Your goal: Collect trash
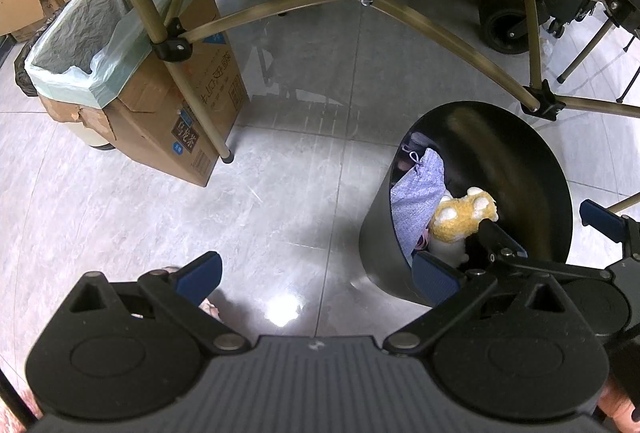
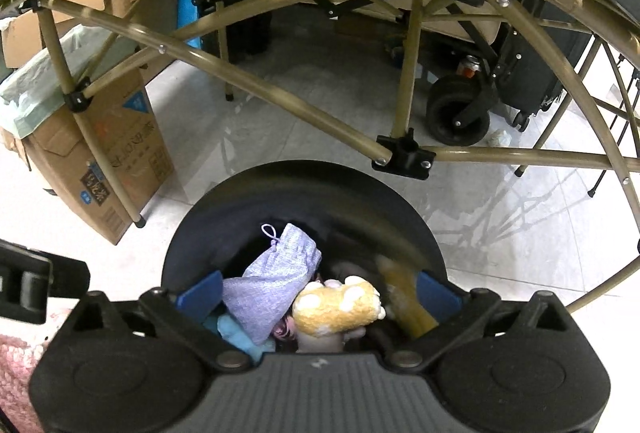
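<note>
A black round bin (image 1: 380, 249) stands on the floor under a folding table. It holds a purple drawstring pouch (image 2: 276, 281), a yellow and white plush toy (image 2: 336, 307) and other soft items. My right gripper (image 2: 320, 295) hangs open over the bin's mouth, its blue pads wide apart. A blurred yellow-brown thing (image 2: 404, 301) shows just inside the right pad; I cannot tell whether it touches the pad. My left gripper (image 1: 318, 279) is open over bare floor, left of the bin, with nothing between its fingers. The left wrist view shows the right gripper (image 1: 548, 229) above the bin's near rim.
A cardboard box (image 1: 192, 113) lined with a pale green bag stands at the left. The olive table legs (image 1: 192, 101) and crossbars (image 2: 288, 97) span the space above the bin. A black wheeled cart (image 2: 460, 117) and dark cases sit behind.
</note>
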A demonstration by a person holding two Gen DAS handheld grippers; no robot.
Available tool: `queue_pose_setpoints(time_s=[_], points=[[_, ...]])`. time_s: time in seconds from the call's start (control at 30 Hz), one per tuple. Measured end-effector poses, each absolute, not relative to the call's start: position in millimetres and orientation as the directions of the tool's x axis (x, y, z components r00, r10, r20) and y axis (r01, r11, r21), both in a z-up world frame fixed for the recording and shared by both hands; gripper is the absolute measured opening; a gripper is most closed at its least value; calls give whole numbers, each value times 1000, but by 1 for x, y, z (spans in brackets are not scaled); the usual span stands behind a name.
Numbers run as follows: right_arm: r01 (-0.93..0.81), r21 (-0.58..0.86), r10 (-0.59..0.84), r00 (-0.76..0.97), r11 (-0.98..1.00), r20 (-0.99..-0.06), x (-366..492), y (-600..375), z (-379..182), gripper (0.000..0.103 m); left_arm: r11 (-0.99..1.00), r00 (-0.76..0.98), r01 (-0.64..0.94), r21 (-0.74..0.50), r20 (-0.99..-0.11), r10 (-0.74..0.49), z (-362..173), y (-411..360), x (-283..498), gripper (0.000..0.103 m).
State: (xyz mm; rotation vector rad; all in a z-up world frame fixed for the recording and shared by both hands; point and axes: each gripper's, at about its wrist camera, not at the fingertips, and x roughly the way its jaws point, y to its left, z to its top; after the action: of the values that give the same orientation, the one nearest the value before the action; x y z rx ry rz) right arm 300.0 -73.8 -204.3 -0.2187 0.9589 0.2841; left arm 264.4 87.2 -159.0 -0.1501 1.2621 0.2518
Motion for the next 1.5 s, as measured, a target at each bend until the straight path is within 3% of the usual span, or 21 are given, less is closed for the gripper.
queue_pose_setpoints(time_s=[0.5,0.8,1.13,1.5], points=[[-293,-70,106,545,953,-832,301,-87,-208,103,969,297,-247,21,-950,97,-154,77,266,103],[-248,-47,103,559,968,-823,293,-105,-200,103,972,393,-236,-14,-916,82,-135,70,261,103],[-220,0,136,603,975,-786,262,-136,-157,103,982,533,-182,-49,-844,57,-104,51,236,103],[-262,67,229,660,963,-716,172,-180,-87,103,992,681,-76,-98,-732,-20,-53,32,155,103]])
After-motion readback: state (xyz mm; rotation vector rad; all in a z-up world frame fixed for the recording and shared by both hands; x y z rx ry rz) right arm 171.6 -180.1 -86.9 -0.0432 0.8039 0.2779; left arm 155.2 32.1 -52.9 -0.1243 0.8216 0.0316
